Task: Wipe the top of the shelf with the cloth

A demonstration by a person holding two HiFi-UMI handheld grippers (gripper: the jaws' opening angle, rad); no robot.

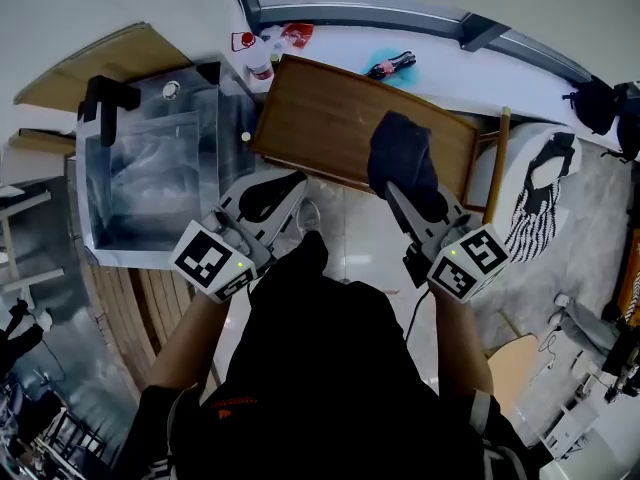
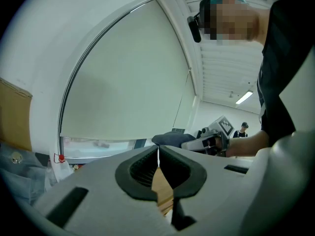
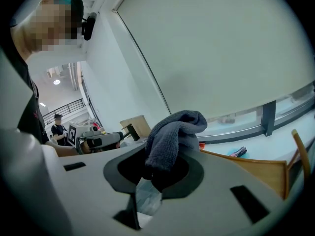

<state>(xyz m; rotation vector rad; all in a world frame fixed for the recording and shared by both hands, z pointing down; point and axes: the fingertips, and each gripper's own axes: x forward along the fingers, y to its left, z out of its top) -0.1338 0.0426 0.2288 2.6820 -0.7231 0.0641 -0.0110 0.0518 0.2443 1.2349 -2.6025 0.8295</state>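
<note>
My right claw (image 1: pixel 408 196) is clenched on the cloth (image 1: pixel 400 148), a dark grey, nubbly wad that bulges out of the jaws and flops over their tips. Beneath it lies the top of the shelf (image 1: pixel 320 118), a smooth, brown, rectangular wooden board. The cloth sits over its near right part, though I cannot tell whether it touches the wood. My left claw (image 1: pixel 272 194) is pinched closed on nothing, its ribbed black pads (image 2: pixel 138 173) meeting along a thin slit, just short of the board's near edge. Only the head view shows the clear plastic box (image 1: pixel 150 168) out to that claw's left. The right gripper view shows the cloth's knitted loops, and the left gripper view shows a sliver of wood below the jaws. Both forearms (image 1: pixel 185 343) reach forward, with the marker cubes (image 1: pixel 212 260) toward me.
</note>
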